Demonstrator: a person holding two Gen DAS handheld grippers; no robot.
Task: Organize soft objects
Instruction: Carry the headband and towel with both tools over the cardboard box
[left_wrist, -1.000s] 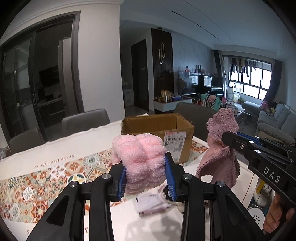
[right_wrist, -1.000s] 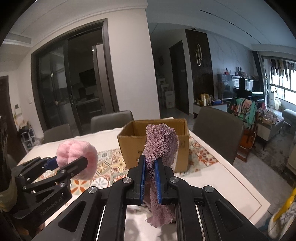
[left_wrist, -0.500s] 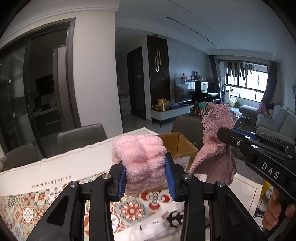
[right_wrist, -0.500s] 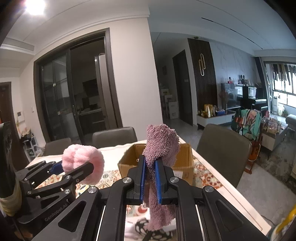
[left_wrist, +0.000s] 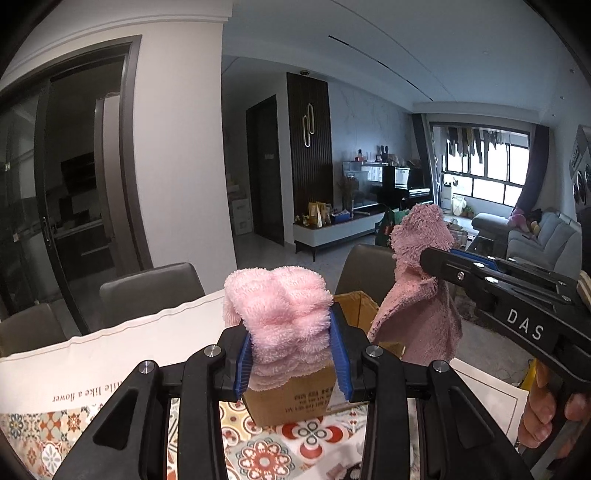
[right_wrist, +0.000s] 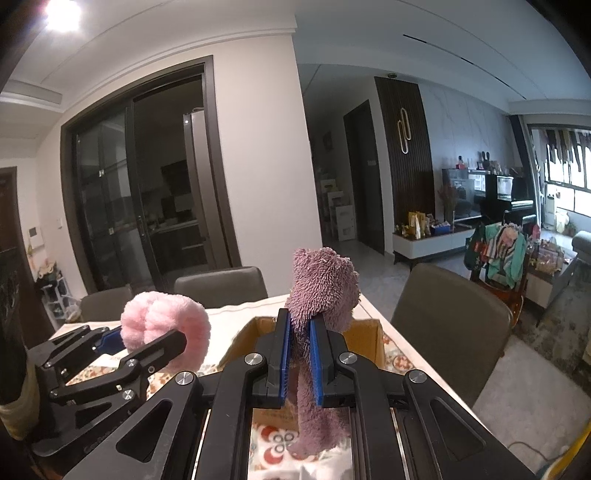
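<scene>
The counter (left_wrist: 110, 354) wears a white cloth with a tiled floral pattern, and grey chairs (right_wrist: 448, 314) stand round it. An open cardboard box (right_wrist: 369, 338) sits on it, below and just beyond both tools. The left hand-held gripper (left_wrist: 291, 350) is clamped on a folded light pink towel (left_wrist: 280, 314) (its fluffy top bulges above the blue pads). The right hand-held gripper (right_wrist: 298, 354) is pinched tight on a dusky pink cloth (right_wrist: 321, 291), which hangs down over the box
</scene>
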